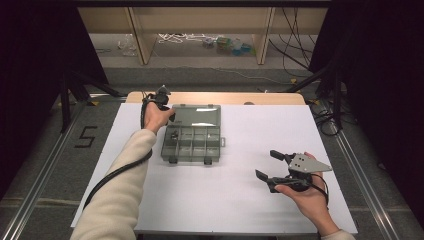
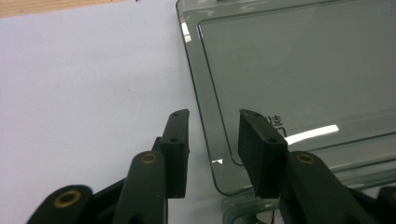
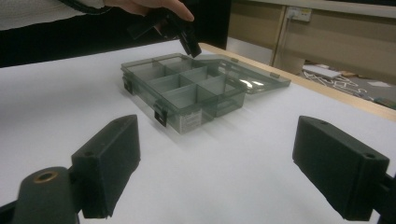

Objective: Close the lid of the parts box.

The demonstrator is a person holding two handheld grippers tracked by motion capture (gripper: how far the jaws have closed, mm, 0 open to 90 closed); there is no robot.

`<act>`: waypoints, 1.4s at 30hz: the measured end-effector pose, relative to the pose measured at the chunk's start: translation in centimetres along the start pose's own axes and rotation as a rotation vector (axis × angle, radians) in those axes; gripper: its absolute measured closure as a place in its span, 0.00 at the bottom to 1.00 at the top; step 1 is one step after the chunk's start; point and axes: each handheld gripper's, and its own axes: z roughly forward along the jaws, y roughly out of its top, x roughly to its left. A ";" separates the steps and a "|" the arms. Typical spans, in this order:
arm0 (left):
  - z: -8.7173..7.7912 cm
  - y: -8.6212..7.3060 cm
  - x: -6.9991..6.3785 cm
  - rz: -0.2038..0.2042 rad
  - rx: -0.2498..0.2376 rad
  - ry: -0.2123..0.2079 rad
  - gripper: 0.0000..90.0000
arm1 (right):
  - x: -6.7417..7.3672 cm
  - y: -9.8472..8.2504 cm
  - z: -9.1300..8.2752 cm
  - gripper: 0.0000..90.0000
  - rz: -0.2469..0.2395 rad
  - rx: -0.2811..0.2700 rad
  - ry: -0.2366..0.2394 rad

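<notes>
A smoky see-through compartment box [image 1: 192, 145] lies open on the white table top [image 1: 230, 200], its lid [image 1: 196, 115] folded flat behind it. My left gripper [image 1: 170, 117] points down at the lid's near left corner. In the left gripper view the lid [image 2: 299, 70] has its left edge running between the two jaws of my left gripper [image 2: 214, 135], which stand apart without pressing on it. My right gripper [image 1: 264, 163] rests at the right of the table, open and empty. The right gripper view has the box [image 3: 187, 88], its lid [image 3: 252, 77] and my left gripper [image 3: 187, 39] ahead of my right gripper [image 3: 217, 154].
The box has several divided compartments and two dark latches on its near side. A bare strip of the wooden table [image 1: 215, 97] runs along the far edge. Beyond it stand shelf legs and loose cables on the floor [image 1: 200, 42]. Dark curtains hang at both sides.
</notes>
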 end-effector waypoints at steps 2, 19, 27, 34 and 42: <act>0.1 0.0 0.0 -0.004 0.002 -0.003 0.74 | -0.1 0.0 0.0 0.18 0.001 -0.004 0.008; 0.3 -0.1 0.1 -0.043 0.055 0.006 0.89 | 0.0 0.0 0.0 0.18 0.002 0.001 0.001; 0.2 0.0 0.0 -0.093 0.074 0.016 0.96 | 0.0 0.0 0.0 0.18 0.002 0.003 0.007; 0.3 -0.1 -0.3 -0.141 0.060 0.038 0.99 | 0.0 0.1 -0.1 0.18 0.000 0.010 0.008; 0.1 -0.9 -0.3 -0.148 0.001 0.033 1.00 | -0.1 -0.1 0.1 0.18 0.000 0.014 0.005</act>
